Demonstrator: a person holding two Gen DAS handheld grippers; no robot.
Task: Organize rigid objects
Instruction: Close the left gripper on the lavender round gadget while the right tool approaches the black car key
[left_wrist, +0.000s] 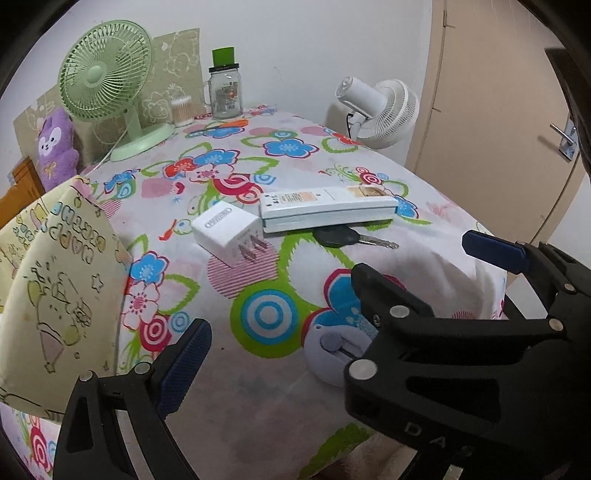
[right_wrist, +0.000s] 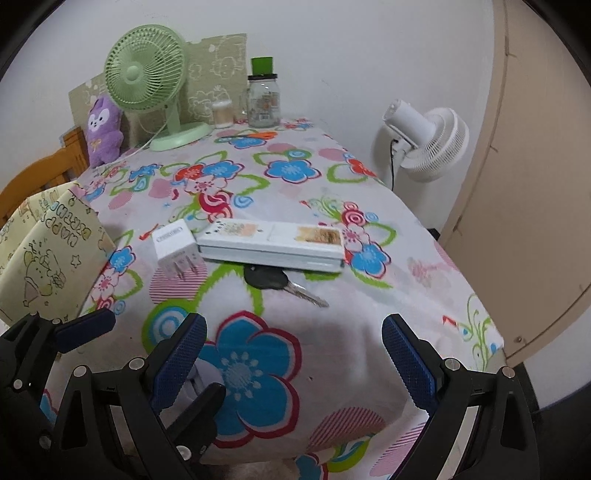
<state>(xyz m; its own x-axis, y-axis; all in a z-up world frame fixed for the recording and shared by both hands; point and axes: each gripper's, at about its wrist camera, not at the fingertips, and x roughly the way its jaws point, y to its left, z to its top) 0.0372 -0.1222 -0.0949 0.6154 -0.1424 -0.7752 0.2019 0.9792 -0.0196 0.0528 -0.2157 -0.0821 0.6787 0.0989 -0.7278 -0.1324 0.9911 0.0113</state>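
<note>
A white plug adapter (left_wrist: 229, 232) (right_wrist: 175, 249) lies on the floral cloth next to a long white box (left_wrist: 327, 206) (right_wrist: 273, 242). A black-headed key (left_wrist: 349, 238) (right_wrist: 280, 282) pokes out from under the box. A pale round tape measure (left_wrist: 338, 350) lies near the front edge, partly hidden by the right gripper's finger (left_wrist: 391, 295). My left gripper is open and empty; only its left finger (left_wrist: 184, 365) shows. My right gripper (right_wrist: 295, 362) is open and empty over the front of the cloth. The left gripper's fingers (right_wrist: 85, 326) show at its left.
A yellow cartoon paper bag (left_wrist: 55, 280) (right_wrist: 48, 254) stands at the left. At the back are a green desk fan (left_wrist: 110, 81) (right_wrist: 147, 70), a glass jar with green lid (left_wrist: 224, 92) (right_wrist: 264, 98), a cotton-swab tub (left_wrist: 181, 110) and a purple plush (left_wrist: 55, 147). A white fan (left_wrist: 384, 107) (right_wrist: 428, 140) stands beyond the right edge.
</note>
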